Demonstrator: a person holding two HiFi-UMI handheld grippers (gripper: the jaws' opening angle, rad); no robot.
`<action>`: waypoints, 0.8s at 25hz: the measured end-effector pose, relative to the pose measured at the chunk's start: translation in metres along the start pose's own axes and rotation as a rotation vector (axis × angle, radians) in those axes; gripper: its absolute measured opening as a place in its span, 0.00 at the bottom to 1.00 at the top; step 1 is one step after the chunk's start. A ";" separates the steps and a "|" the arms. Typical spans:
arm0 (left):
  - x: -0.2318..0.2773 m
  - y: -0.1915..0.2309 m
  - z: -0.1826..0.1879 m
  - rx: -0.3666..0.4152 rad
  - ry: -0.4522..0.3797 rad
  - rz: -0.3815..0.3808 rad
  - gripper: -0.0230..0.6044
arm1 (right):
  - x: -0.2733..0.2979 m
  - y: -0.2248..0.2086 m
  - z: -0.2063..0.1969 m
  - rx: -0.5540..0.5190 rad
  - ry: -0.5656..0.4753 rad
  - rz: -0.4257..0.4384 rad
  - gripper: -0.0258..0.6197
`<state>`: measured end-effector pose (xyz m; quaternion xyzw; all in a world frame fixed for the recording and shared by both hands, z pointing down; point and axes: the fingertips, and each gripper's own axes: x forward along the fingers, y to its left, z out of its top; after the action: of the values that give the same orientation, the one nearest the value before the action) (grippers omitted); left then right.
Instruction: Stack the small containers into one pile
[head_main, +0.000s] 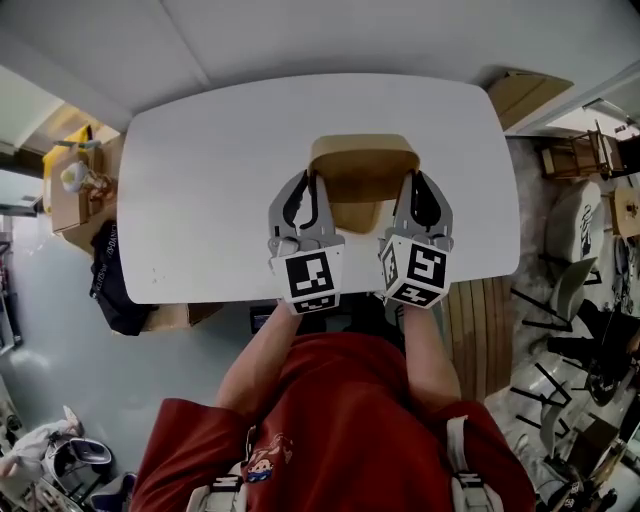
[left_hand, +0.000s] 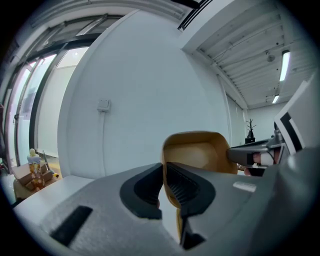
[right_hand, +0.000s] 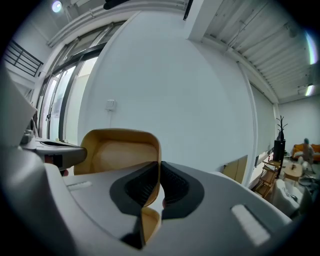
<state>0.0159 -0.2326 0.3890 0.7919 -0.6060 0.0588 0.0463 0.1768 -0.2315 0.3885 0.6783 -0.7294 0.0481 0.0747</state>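
A tan rounded-square container (head_main: 362, 168) is held over the near half of the white table (head_main: 200, 170), one gripper on each side. My left gripper (head_main: 314, 182) is shut on its left wall, and my right gripper (head_main: 412, 182) is shut on its right wall. In the left gripper view the container (left_hand: 200, 150) fills the space just past the gripper (left_hand: 164, 176), with its thin wall pinched between the dark pads. The right gripper view mirrors this: the container (right_hand: 117, 152) lies to the left and its wall runs through the gripper (right_hand: 159, 176). I cannot tell whether other containers sit nested inside.
The person stands at the table's near edge. A cardboard box (head_main: 70, 190) with small items and a dark bag (head_main: 110, 270) are on the floor to the left. A wooden panel (head_main: 525, 95) and chairs (head_main: 575, 240) stand to the right.
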 end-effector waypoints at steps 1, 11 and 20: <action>0.002 -0.007 0.000 0.002 -0.001 0.010 0.08 | 0.003 -0.007 0.000 0.001 0.001 0.012 0.07; 0.012 -0.037 -0.008 -0.029 0.040 0.179 0.08 | 0.024 -0.039 -0.006 -0.016 0.011 0.170 0.07; -0.012 -0.077 -0.018 -0.114 0.083 0.373 0.08 | 0.019 -0.062 -0.006 -0.089 0.009 0.353 0.07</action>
<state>0.0861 -0.1986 0.4053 0.6588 -0.7423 0.0648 0.1044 0.2375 -0.2537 0.3960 0.5353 -0.8384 0.0311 0.0981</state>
